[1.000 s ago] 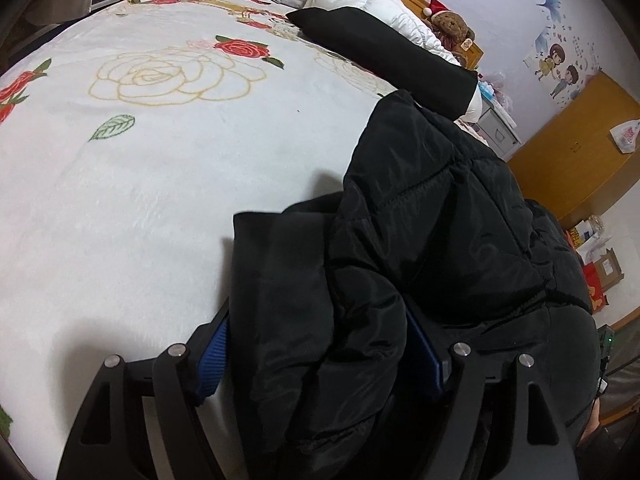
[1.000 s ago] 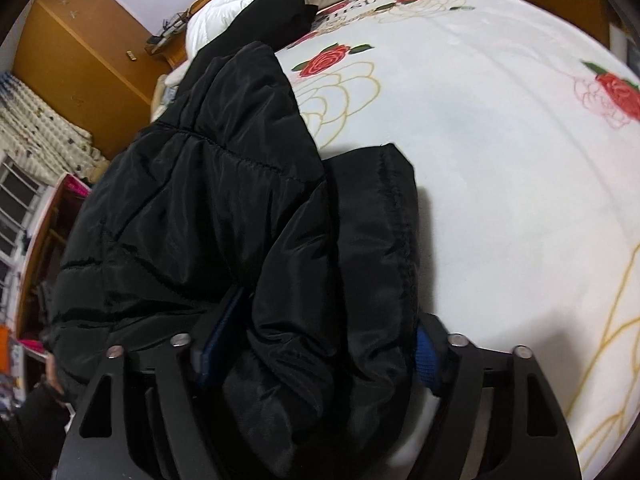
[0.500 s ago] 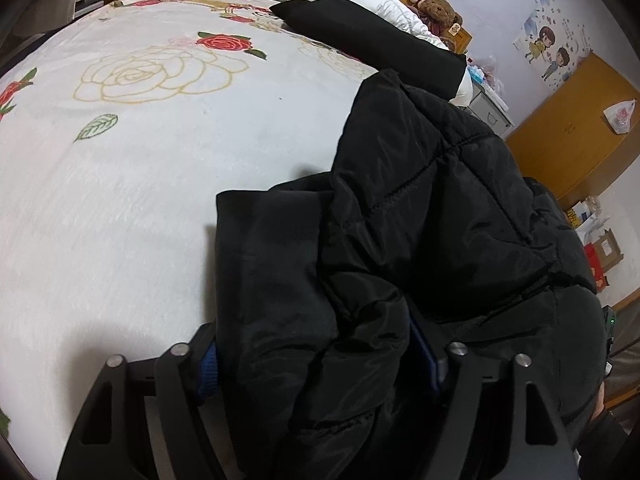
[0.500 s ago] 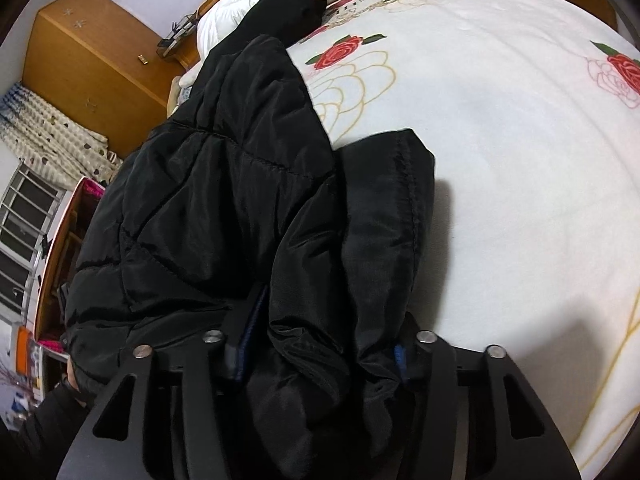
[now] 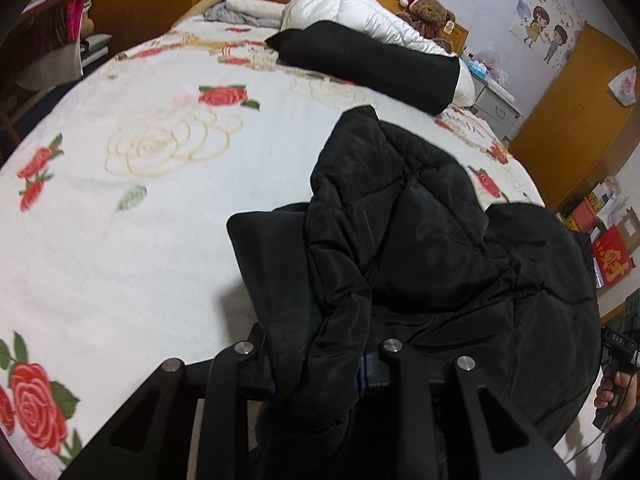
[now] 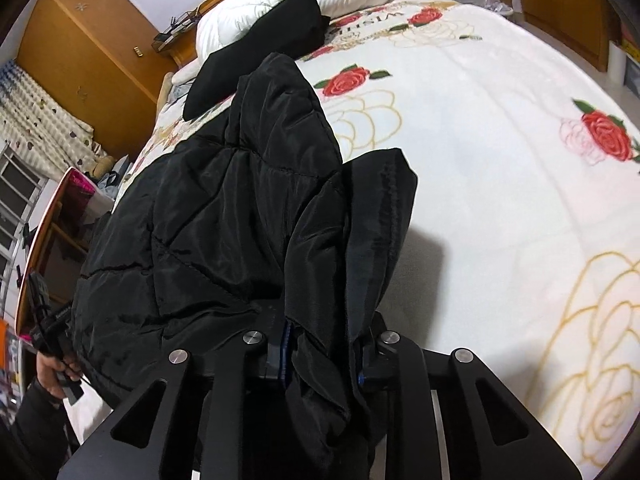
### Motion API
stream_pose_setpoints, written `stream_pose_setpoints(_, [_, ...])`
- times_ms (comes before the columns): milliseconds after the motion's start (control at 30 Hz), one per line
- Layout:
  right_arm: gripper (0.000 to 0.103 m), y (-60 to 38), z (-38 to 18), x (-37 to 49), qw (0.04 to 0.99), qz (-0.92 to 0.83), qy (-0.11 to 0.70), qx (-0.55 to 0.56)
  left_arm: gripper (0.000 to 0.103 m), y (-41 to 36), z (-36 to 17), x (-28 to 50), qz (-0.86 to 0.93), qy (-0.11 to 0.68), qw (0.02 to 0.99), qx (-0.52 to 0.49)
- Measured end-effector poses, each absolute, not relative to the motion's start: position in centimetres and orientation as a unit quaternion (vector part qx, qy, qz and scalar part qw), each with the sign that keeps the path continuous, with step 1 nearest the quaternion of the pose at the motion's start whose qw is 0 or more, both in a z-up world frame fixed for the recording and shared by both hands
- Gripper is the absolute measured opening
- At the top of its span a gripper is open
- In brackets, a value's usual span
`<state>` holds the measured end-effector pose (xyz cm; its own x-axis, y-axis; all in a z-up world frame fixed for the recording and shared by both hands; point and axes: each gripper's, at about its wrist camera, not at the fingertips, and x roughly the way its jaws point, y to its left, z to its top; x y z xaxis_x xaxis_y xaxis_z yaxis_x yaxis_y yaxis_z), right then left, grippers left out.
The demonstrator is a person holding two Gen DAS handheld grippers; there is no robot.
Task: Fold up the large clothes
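The bed (image 5: 120,240), covered by a white rose-print blanket (image 6: 500,160), carries all items. A black quilted puffer jacket (image 5: 420,240) lies bunched along the blanket's edge, partly hanging off it. A black garment (image 5: 372,64) lies across the white duvet (image 5: 360,12) near the headboard, well apart from the jacket. A teddy bear (image 5: 430,14) sits beside the duvet. The left gripper (image 5: 316,364) is clamped on a fold of the jacket. The right gripper (image 6: 324,356) is likewise clamped on jacket fabric.
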<state>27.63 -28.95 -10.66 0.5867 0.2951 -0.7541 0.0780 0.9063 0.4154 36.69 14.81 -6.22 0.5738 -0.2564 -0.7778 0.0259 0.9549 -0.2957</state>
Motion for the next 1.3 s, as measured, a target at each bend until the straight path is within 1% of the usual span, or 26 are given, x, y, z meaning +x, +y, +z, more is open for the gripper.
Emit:
stream_pose_setpoints(233, [0.022, -28.7, -7.2, 25.0, 0.869, 0.065, 0.444, 0.207, 0.027, 14.8, -1.7, 34.8, -0.084, 0.441, 0.885, -0.122])
stream_pose_setpoints(400, [0.022, -28.1, -4.8, 22.6, 0.872, 0.070, 0.440, 0.205, 0.027, 15.5, 1.2, 31.9, -0.088, 0.429, 0.889, -0.132])
stream_pose_setpoints(567, [0.022, -27.7, -3.0, 18.9, 0.874, 0.074, 0.439, 0.197, 0.027, 15.7, 2.6, 28.1, -0.093, 0.421, 0.892, -0.136])
stream_pose_setpoints(767, [0.022, -27.7, -3.9, 14.7, 0.867, 0.075, 0.449, 0.204, 0.028, 15.9, 1.5, 22.8, -0.098, 0.426, 0.889, -0.137])
stream_pose_setpoints(833, [0.023, -27.6, -5.0, 14.1, 0.861, 0.072, 0.458, 0.208, 0.028, 15.9, 0.0, 21.7, -0.097, 0.436, 0.885, -0.135])
stream_pose_setpoints(933, [0.024, -27.7, -8.5, 13.8, 0.846, 0.061, 0.487, 0.207, 0.028, 15.9, -3.5, 20.8, -0.089, 0.461, 0.872, -0.136])
stream_pose_setpoints(1000, [0.026, -27.9, -10.8, 14.0, 0.836, 0.050, 0.503, 0.211, 0.029, 16.3, -6.2, 20.3, -0.073, 0.473, 0.867, -0.139])
stream_pose_setpoints(1033, [0.029, -28.3, -11.7, 14.1, 0.834, 0.049, 0.503, 0.224, 0.030, 16.6, -7.2, 20.0, -0.069, 0.476, 0.864, -0.151])
stream_pose_setpoints(1100, [0.036, -28.8, -12.3, 14.4, 0.830, 0.049, 0.500, 0.242, 0.034, 17.3, -8.3, 19.8, -0.064, 0.477, 0.858, -0.179])
stream_pose_setpoints(1167, [0.050, -28.8, -12.3, 15.0, 0.831, 0.039, 0.505, 0.230, 0.038, 17.4, -8.6, 19.7, -0.062, 0.477, 0.858, -0.183])
stream_pose_setpoints(1233, [0.054, -28.7, -12.1, 15.1, 0.832, 0.032, 0.506, 0.224, 0.042, 17.3, -8.4, 19.6, -0.058, 0.478, 0.857, -0.181])
stream_pose_setpoints(1267, [0.055, -28.8, -11.8, 15.2, 0.832, 0.030, 0.505, 0.228, 0.047, 17.4, -8.1, 19.6, -0.053, 0.480, 0.857, -0.181])
stream_pose_setpoints(1300, [0.056, -29.0, -11.4, 15.1, 0.833, 0.024, 0.503, 0.231, 0.047, 17.6, -7.8, 19.4, -0.049, 0.480, 0.857, -0.183])
